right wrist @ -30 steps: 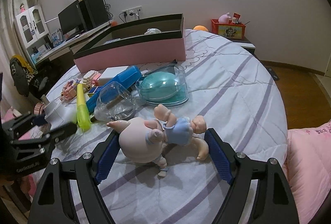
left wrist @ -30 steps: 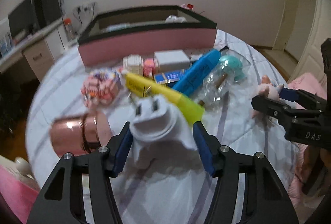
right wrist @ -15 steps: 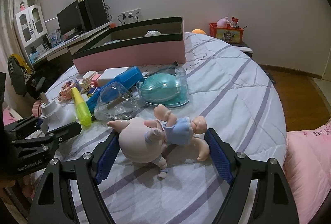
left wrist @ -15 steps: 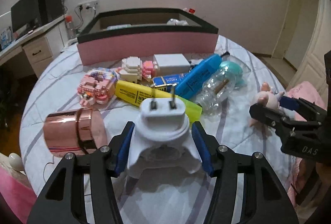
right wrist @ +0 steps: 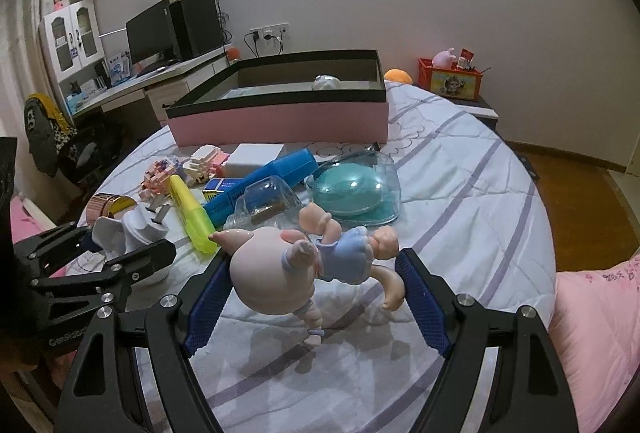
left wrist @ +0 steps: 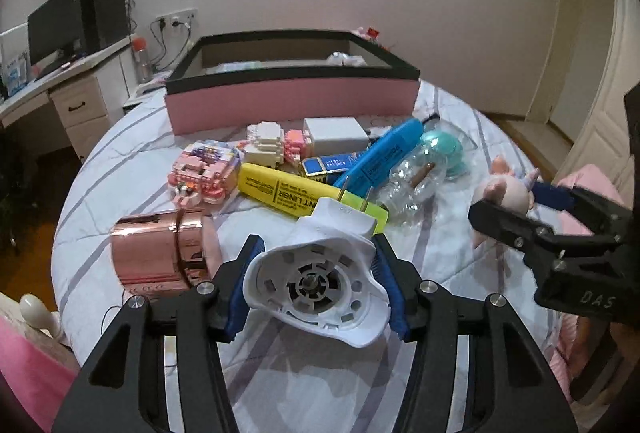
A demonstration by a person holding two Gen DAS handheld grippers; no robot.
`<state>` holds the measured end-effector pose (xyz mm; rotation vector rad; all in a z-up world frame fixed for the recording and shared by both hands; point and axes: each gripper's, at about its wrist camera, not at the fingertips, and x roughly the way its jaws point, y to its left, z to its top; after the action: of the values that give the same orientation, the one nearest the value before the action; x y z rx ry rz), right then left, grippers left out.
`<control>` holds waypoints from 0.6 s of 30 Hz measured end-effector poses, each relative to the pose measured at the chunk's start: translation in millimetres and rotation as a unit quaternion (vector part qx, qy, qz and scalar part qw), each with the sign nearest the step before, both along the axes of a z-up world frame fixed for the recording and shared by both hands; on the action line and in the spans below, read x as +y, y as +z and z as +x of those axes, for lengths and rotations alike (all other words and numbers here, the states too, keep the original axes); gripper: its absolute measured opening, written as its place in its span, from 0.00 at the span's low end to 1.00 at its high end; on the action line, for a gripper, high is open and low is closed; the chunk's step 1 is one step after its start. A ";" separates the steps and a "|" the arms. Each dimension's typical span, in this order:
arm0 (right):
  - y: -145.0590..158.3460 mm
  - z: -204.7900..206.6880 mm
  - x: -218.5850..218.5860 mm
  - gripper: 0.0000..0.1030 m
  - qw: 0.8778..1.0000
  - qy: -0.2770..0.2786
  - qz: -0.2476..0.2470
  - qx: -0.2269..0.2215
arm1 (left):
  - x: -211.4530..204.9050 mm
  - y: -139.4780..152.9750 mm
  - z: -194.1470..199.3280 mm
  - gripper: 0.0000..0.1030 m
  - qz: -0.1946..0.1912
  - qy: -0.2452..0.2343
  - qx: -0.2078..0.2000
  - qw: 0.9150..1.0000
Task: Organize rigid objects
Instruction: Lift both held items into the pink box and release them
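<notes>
A white two-pin plug adapter [left wrist: 316, 273] is held off the striped bedcover, tilted so that its hollow underside faces the camera. My left gripper [left wrist: 316, 253] is shut on it, with a blue pad pressing each side. The right wrist view shows the same plug [right wrist: 136, 229] in the left gripper [right wrist: 120, 253] at the left. A pink pig doll in a blue dress [right wrist: 272, 269] lies crosswise between the pads of my right gripper [right wrist: 312, 265], which is shut on it. The doll [left wrist: 504, 189] also shows at the right of the left wrist view. A pink box with a black rim [left wrist: 288, 101] stands open behind the pile.
On the bed lie a yellow highlighter [left wrist: 288, 193], a blue marker [left wrist: 384, 157], a rose-gold cylinder [left wrist: 156, 257], pink brick toys [left wrist: 204, 173], a white box [left wrist: 334, 133], a clear bottle [left wrist: 412, 177] and a teal item under clear plastic [right wrist: 352, 189]. A pink quilt [right wrist: 592, 333] lies at the right.
The left gripper has tightened on the plug, raised it and tipped it from pins-up to underside toward the camera. The right gripper and the doll have hardly moved.
</notes>
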<state>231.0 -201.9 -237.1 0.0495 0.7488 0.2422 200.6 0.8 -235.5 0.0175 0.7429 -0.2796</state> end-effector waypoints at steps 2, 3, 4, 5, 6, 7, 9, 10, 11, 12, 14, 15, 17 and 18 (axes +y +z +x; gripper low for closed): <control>0.0 -0.2 1.0 0.80 1.000 0.000 -0.002 0.001 | -0.5 4.1 -1.0 0.54 0.000 -0.006 -0.003 1.000; 1.4 -1.2 1.6 0.80 1.000 0.001 -0.001 -0.001 | -0.5 7.2 -1.4 0.54 0.000 -0.004 -0.009 1.000; 3.6 -2.2 2.5 0.80 1.000 0.002 0.000 -0.004 | -0.4 9.7 -1.9 0.54 -0.001 -0.006 -0.012 1.000; 6.7 -2.4 3.4 0.79 1.000 0.004 0.000 -0.008 | -0.5 12.4 -1.2 0.54 -0.005 -0.009 -0.012 1.000; 10.4 -2.3 4.5 0.79 1.000 0.006 0.000 -0.014 | -0.5 15.8 -0.2 0.54 -0.009 -0.008 -0.016 1.000; 14.7 -1.6 5.5 0.79 1.000 0.008 0.001 -0.019 | -1.5 19.1 0.7 0.54 -0.007 -0.010 -0.020 1.000; 21.6 0.3 7.8 0.73 1.000 0.011 0.001 -0.027 | -2.9 24.7 3.1 0.54 -0.004 -0.011 -0.026 1.000; 24.8 2.3 8.4 0.56 0.999 0.012 -0.001 -0.031 | -3.3 27.6 4.6 0.54 -0.005 -0.010 -0.030 0.999; 27.4 5.2 9.4 0.53 0.999 0.014 -0.003 -0.033 | -3.6 29.7 6.6 0.54 -0.006 -0.012 -0.032 0.999; 28.9 8.9 10.0 0.53 0.999 0.015 -0.004 -0.033 | -4.1 29.5 9.4 0.54 -0.007 -0.014 -0.030 0.999; 24.1 16.5 12.6 0.53 1.000 0.015 -0.017 -0.014 | -5.2 25.6 12.2 0.54 -0.002 -0.012 -0.022 1.000; 19.7 18.2 12.3 0.53 1.000 0.019 -0.014 -0.003 | -4.7 22.7 11.3 0.54 -0.002 -0.012 -0.019 1.000; 13.7 11.1 10.4 0.76 1.000 0.015 -0.003 -0.007 | -3.2 17.6 9.9 0.54 -0.006 -0.013 -0.011 1.000; 11.7 7.5 10.3 0.84 1.000 0.005 -0.011 -0.012 | -2.8 14.5 10.5 0.54 -0.006 -0.013 -0.006 1.000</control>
<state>238.6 -191.6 -225.4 0.0218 0.7272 0.2444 211.1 -2.0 -221.0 0.0179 0.7291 -0.3077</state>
